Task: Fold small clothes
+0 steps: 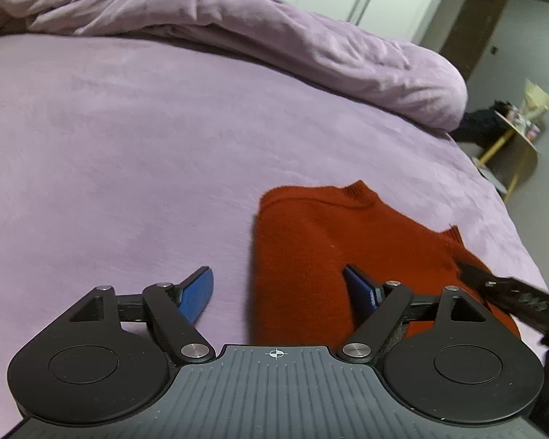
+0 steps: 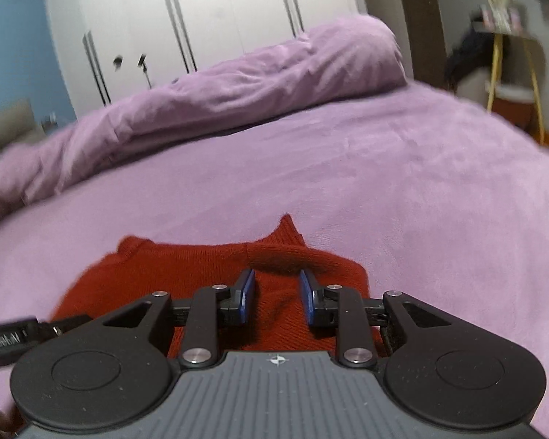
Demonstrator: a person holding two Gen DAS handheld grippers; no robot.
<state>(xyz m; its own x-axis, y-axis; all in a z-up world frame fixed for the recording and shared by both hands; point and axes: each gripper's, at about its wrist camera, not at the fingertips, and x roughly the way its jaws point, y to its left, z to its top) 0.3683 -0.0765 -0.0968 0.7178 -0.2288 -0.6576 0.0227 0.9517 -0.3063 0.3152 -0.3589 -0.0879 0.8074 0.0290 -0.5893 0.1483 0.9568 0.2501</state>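
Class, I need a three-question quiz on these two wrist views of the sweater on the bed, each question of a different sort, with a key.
1. True or false: the red sweater lies on the purple bedspread.
2. Which gripper stands wider open? A) left gripper B) right gripper
3. Fill in: the bunched purple duvet lies on the ____ side of the bed from the sweater.

Key
1. True.
2. A: its blue pads are spread far apart, with the sweater's left edge between them; the right's are narrow, nothing visibly pinched.
3. Far.
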